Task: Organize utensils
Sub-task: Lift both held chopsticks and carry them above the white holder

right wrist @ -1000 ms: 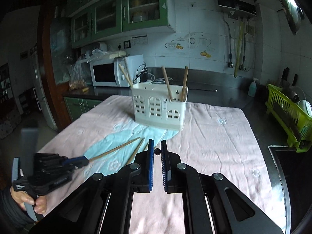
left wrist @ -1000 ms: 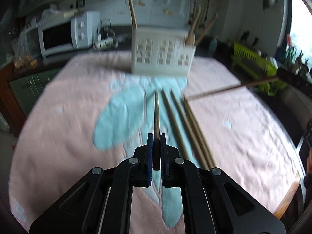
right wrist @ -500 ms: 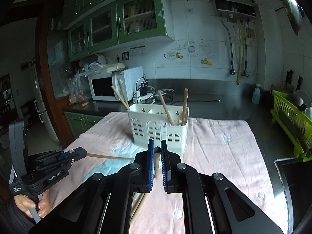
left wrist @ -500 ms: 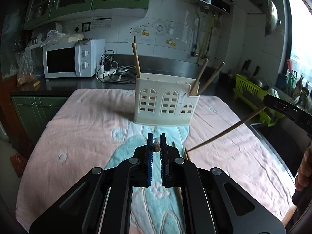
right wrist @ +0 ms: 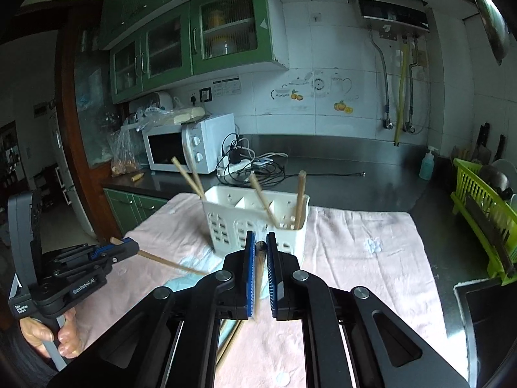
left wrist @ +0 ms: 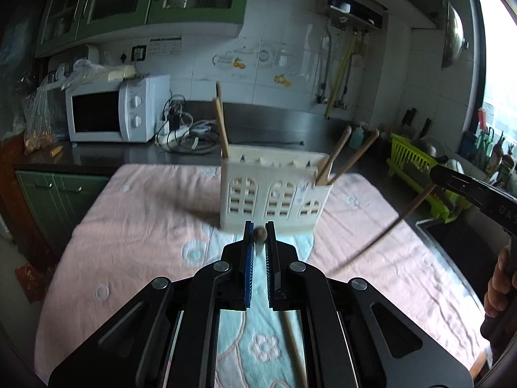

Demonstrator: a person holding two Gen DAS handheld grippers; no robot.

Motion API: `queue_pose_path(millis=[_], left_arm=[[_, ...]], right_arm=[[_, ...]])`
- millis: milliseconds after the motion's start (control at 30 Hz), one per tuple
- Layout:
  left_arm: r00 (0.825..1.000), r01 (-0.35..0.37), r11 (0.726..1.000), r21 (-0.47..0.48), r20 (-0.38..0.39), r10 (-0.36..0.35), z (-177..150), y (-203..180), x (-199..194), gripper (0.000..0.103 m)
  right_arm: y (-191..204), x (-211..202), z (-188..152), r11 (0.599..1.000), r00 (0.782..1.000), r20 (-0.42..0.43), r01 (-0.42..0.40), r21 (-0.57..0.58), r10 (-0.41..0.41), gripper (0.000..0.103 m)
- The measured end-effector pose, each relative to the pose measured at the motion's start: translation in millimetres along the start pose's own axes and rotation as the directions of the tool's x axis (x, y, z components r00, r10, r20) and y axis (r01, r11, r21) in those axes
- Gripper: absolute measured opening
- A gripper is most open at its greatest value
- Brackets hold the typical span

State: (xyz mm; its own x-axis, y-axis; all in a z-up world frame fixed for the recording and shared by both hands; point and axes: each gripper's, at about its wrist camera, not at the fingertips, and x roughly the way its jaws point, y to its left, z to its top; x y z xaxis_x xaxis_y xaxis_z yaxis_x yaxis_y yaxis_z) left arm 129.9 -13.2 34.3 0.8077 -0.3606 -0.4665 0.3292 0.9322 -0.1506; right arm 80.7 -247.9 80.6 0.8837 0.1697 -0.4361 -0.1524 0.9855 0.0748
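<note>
A white utensil caddy (left wrist: 274, 190) stands on the pink and teal cloth (left wrist: 135, 236), with three wooden chopsticks sticking out of it. It also shows in the right wrist view (right wrist: 255, 223). My left gripper (left wrist: 259, 231) is shut on a wooden chopstick (left wrist: 259, 234), raised and pointing at the caddy. My right gripper (right wrist: 260, 242) is shut on another chopstick (right wrist: 259, 271), also raised in front of the caddy. Each gripper shows in the other's view, the left (right wrist: 122, 248) and the right (left wrist: 452, 177), each with its stick. More chopsticks (left wrist: 295, 349) lie on the cloth.
A white microwave (left wrist: 113, 113) and tangled cables (left wrist: 184, 132) sit on the dark counter behind. A green dish rack (left wrist: 416, 165) stands at the right. The table's edge falls off at left and right.
Both grippers have lifted their chopsticks off the cloth and raised them toward the caddy. The views have tilted up from the table to the caddy and wall.
</note>
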Motion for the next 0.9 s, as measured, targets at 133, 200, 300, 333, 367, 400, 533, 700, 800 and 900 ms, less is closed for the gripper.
queue_pose_path(millis=[133,200,300,333,367,400,533,700,800,900], left_arm=[[1.000,0.022,1.000,0.000,0.007,-0.022,19,1,-2,0.005],[1.000,0.021,1.000,0.001,0.003,-0.021,29,1,-2,0.005],[1.000,0.026,1.000,0.005,0.010,-0.026,39,-1,-4,0.005],[1.000,0.026,1.000,0.013,0.018,-0.026,43,-3,-6,0.005],[0.999,0.028,0.999,0.018,0.024,-0.028,47,-4,-8,0.005],[0.999,0.033,0.999,0.019,0.031,-0.034,53,-5,-9,0.005],[0.997,0.029,0.999,0.030,0.065,-0.031,77,-10,-13,0.005],[0.989,0.015,0.999,0.041,0.148,-0.021,119,-15,-20,0.005],[0.979,0.002,0.999,0.044,0.202,-0.011,145,-18,-22,0.005],[0.970,-0.010,0.999,0.050,0.243,-0.003,165,-20,-18,0.005]], right_arm=[[-11,-8,22,1.000,1.000,0.006,0.005,-0.010,-0.005,0.007],[-15,-12,31,1.000,1.000,0.009,0.014,-0.026,-0.014,0.007],[-23,-16,48,0.999,0.999,0.020,0.031,-0.040,-0.030,0.007],[-26,-17,53,0.999,0.999,0.022,0.031,-0.039,-0.031,0.007],[-29,-18,59,0.999,0.999,0.028,0.034,-0.039,-0.033,0.007],[-32,-19,65,0.998,0.999,0.038,0.039,-0.039,-0.038,0.007],[-41,-23,92,0.998,0.996,0.080,0.052,-0.044,-0.049,0.007],[-46,-17,132,0.993,0.989,0.127,0.085,-0.080,-0.074,0.007],[-47,-10,147,0.991,0.986,0.148,0.097,-0.097,-0.082,0.007],[-49,1,158,0.990,0.983,0.166,0.093,-0.106,-0.075,0.007]])
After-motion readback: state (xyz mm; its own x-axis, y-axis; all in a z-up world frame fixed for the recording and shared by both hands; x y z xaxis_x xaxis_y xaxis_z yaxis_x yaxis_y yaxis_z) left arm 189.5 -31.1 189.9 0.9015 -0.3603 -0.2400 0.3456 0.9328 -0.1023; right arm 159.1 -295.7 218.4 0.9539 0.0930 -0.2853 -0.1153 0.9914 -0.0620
